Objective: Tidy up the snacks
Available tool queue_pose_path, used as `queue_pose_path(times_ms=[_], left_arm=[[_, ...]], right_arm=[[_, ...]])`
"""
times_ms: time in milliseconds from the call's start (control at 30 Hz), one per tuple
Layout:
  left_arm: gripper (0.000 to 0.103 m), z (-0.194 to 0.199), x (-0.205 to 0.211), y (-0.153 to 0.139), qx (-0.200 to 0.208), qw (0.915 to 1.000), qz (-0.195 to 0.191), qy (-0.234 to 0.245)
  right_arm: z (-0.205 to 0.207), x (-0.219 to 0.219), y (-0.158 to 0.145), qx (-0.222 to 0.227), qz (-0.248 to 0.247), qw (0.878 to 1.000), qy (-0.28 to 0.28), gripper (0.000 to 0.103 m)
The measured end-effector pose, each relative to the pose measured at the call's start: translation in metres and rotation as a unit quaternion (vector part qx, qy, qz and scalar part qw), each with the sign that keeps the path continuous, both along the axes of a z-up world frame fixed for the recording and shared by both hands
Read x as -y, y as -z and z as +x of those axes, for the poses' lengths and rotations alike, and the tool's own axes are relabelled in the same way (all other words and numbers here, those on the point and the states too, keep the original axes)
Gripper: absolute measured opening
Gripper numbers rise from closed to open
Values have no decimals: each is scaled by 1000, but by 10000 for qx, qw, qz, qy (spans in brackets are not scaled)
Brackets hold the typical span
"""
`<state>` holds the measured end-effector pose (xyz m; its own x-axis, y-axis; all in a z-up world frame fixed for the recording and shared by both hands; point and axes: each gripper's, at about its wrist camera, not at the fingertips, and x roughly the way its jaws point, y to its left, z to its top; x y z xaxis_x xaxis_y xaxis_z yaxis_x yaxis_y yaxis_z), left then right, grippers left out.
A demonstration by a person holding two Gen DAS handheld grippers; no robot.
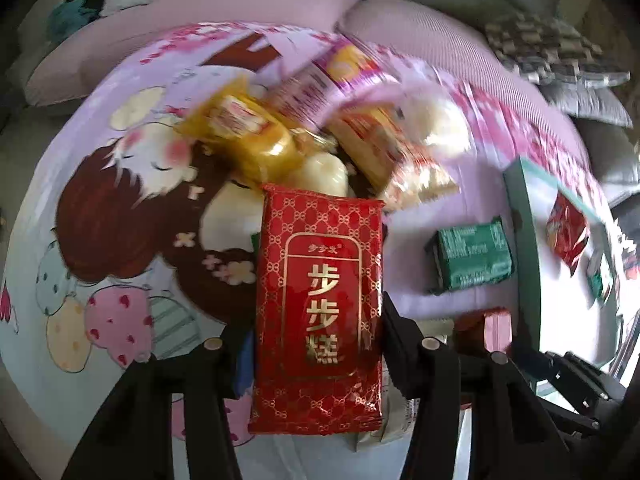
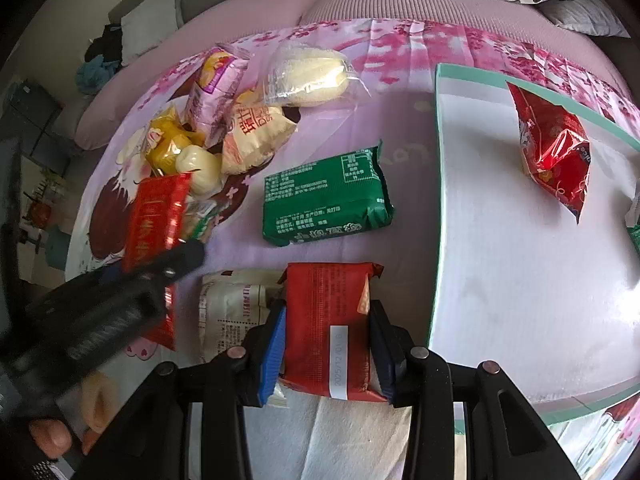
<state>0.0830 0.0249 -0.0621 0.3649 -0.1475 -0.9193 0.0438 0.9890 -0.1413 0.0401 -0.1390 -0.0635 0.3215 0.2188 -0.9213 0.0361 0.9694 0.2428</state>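
The long red foil snack pack with gold lettering (image 1: 318, 308) sits between the left tool's (image 1: 316, 344) fingers, apparently clamped, raised above the cartoon-print cloth (image 1: 100, 184). The right tool (image 2: 326, 332) pinches a plain red wrapped snack bar (image 2: 326, 320) by its sides, ready for the white tray with a teal rim (image 2: 438, 200) alongside.

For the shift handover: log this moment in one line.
left gripper: shut on red gold-patterned packet | right gripper: shut on red packet | tray: one red pouch inside
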Motion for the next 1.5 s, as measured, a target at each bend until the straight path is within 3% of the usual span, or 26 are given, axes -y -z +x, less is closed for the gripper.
queue_pose_path(times_ms=[333,433,533,733,800,900,1033,1067,1100,1233,1500], left_arm=[[54,-3,-28,-19,321,9986,-250,-327],[44,-7,-29,-35,544,9976,-268,-323],[43,-6,-24,-43,649,9972,-263,-262],[45,6,-18,-19,270,9989,-249,-274],[58,8,-12,-11,127,9994,-275,-142],[59,8,-7,0,-60,9999,-8,-85],[56,2,-17,-3,-49,9990,-411,-183],[42,0,-19,-4,-56,9973,-721,-142],[36,-1,-21,-4,-85,9946,-1030,-107],[31,-1,-22,-5,-66,9861,-1661,-66],[30,24,-3,16,-344,9888,-1450,-28]], right_arm=[[-1,4,-8,106,22,9999,61,42],[-1,5,-11,164,43,9998,48,42],[-1,3,-13,182,44,9998,20,42],[1,2,-9,114,40,9999,26,42],[1,2,-9,115,48,9999,20,42],[1,2,-8,100,64,9999,38,42],[1,3,-8,78,78,9999,44,42],[1,3,-9,83,81,9999,35,42],[1,3,-9,89,86,9999,26,42],[0,2,-11,112,104,9999,26,42],[1,7,-7,21,186,9998,68,42]])
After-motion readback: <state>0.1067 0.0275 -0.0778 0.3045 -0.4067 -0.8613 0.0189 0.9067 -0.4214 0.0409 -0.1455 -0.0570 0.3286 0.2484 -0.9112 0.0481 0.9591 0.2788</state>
